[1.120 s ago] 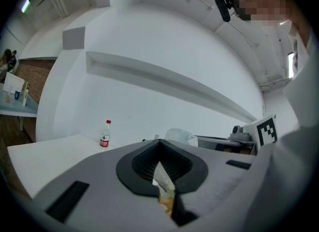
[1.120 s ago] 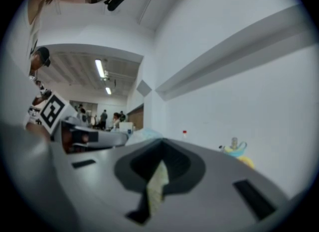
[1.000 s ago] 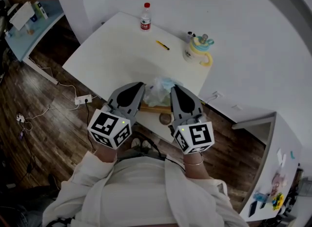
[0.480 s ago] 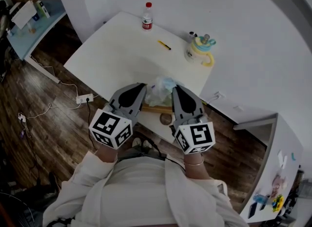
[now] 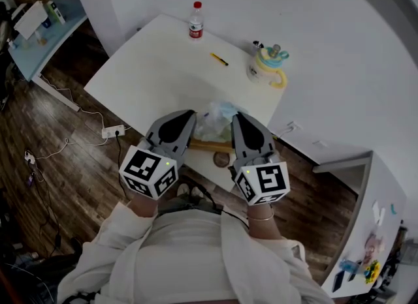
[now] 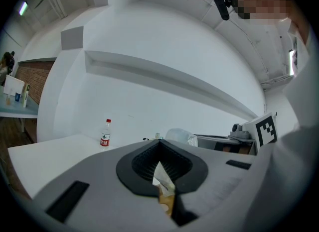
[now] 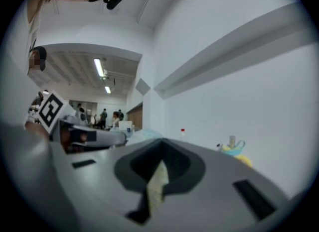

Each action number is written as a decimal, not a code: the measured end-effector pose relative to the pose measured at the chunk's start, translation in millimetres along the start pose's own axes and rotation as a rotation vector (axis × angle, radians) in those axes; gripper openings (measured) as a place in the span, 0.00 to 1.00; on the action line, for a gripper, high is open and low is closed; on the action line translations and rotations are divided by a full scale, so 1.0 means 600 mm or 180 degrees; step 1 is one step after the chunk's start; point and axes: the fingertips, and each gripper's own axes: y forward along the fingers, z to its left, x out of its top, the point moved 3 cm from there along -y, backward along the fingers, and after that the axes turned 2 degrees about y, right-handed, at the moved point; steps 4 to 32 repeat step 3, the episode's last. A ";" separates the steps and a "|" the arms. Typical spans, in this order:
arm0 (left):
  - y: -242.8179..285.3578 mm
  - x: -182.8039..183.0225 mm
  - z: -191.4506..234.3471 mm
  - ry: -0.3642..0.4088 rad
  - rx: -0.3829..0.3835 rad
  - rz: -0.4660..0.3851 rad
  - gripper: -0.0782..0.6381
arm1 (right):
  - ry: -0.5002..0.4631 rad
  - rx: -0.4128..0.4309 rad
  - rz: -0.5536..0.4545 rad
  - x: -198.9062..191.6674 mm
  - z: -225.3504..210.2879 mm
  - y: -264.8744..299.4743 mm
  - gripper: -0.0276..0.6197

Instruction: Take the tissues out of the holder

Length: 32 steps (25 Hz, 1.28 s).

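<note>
Our left tool [image 5: 186,115] and right tool [image 5: 238,119], both closed on nothing, flank the tissues [image 5: 214,120] in the holder [image 5: 208,145] at the counter [image 5: 157,61] edge. They look soft and light, so we'd pinch the top.

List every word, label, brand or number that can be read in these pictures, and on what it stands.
No text can be read.
Bottle: red label, print too small.
Boxes at far left: print too small.
Marker cubes: black-and-white square patterns only, no words.
</note>
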 end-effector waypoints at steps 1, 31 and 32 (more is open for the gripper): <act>0.001 0.000 0.000 -0.0001 0.0000 0.0000 0.13 | -0.0002 -0.0002 0.0001 0.000 -0.001 0.001 0.06; 0.002 0.000 0.002 -0.0002 -0.0001 -0.0001 0.13 | -0.0005 -0.0005 0.0001 0.000 -0.002 0.002 0.06; 0.002 0.000 0.002 -0.0002 -0.0001 -0.0001 0.13 | -0.0005 -0.0005 0.0001 0.000 -0.002 0.002 0.06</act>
